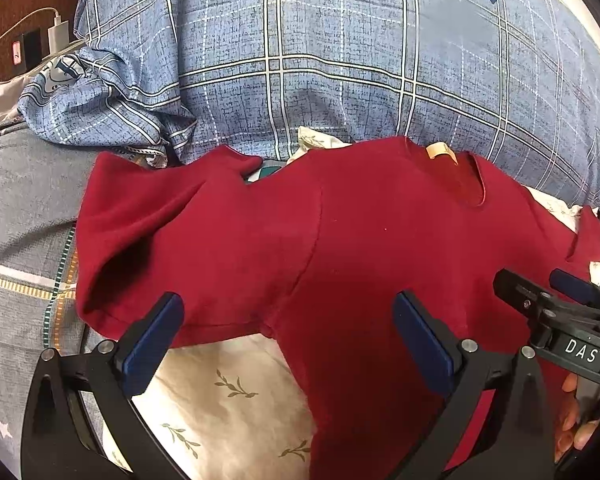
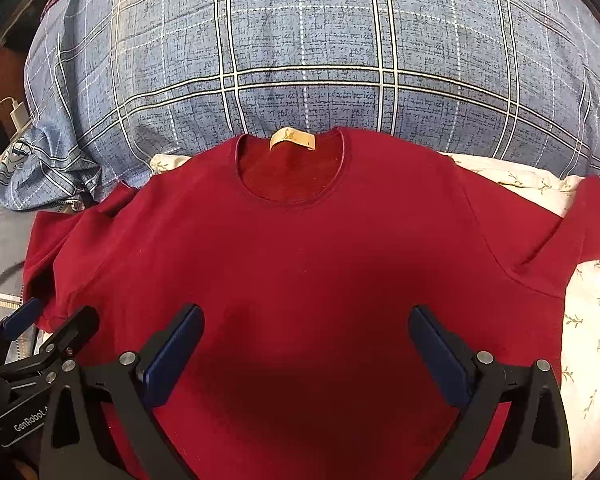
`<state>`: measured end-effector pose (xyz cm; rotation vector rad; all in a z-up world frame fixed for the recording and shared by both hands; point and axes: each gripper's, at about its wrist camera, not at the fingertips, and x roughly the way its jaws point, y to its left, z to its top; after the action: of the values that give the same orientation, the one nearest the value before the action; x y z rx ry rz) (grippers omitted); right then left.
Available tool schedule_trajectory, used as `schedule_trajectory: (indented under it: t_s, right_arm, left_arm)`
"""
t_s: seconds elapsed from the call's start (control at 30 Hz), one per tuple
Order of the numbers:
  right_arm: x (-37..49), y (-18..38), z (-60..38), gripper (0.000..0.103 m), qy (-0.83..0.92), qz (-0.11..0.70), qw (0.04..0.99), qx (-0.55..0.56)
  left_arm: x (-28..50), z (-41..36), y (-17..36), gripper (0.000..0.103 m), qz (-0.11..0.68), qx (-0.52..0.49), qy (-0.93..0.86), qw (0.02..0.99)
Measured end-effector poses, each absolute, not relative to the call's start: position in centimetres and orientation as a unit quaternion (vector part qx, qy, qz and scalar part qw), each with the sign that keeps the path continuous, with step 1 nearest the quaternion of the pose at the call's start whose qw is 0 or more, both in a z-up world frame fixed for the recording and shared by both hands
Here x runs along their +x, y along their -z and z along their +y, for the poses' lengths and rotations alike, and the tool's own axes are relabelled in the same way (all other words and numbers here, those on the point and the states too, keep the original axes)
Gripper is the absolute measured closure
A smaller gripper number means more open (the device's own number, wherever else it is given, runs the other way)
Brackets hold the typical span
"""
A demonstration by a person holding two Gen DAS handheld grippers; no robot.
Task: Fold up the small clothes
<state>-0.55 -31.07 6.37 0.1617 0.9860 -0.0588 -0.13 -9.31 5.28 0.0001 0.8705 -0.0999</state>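
Both my grippers, left (image 1: 288, 336) and right (image 2: 306, 344), hang with jaws spread wide, holding nothing, over the red T-shirt (image 2: 300, 264). It lies flat, front up, just below the blue plaid pillow (image 2: 300, 48), collar nearest it.

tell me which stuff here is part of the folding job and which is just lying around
Part of the job:
red t-shirt, spread flat, neck label up
left gripper, open
right gripper, open

Just lying about:
blue checked pillow
floral sheet under the shirt
white charger and its cable
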Motion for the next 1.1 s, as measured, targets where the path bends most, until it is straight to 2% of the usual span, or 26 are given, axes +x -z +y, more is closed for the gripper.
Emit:
schedule_trajectory:
  t_s: [0.37, 0.53, 0.67, 0.83, 0.9, 1.1]
  right_arm:
    - [0.0, -6.4, -30.1, 0.003, 0.013, 0.469, 0.880, 0.071]
    - [0.6, -6.8, -29.3, 0.013, -0.018, 0.465, 0.882, 0.074]
    - [2.6, -8.2, -27.8, 0.015, -0.085, 0.453, 0.881, 0.106]
    - [7.8, -8.5, -23.7, 0.034, -0.187, 0.465, 0.851, 0.156]
    - [9.5, -8.2, -21.8, 0.038, -0.207, 0.472, 0.843, 0.153]
    - [15.0, -5.0, -17.0, 0.039, -0.240, 0.515, 0.804, 0.173]
  left_arm:
    - [0.1, -8.6, -4.8, 0.000, 0.428, -0.004, 0.040, 0.903]
    - [0.1, -7.2, -5.3, 0.000, 0.426, 0.002, 0.025, 0.904]
    - [0.4, -4.7, -5.2, 0.000, 0.422, -0.008, -0.015, 0.907]
    - [1.7, -2.0, -3.9, 0.000, 0.453, -0.058, -0.039, 0.889]
    - [2.0, -1.5, -3.8, 0.000, 0.454, -0.073, -0.041, 0.887]
    - [2.5, -1.4, -3.1, 0.000, 0.461, -0.058, -0.050, 0.884]
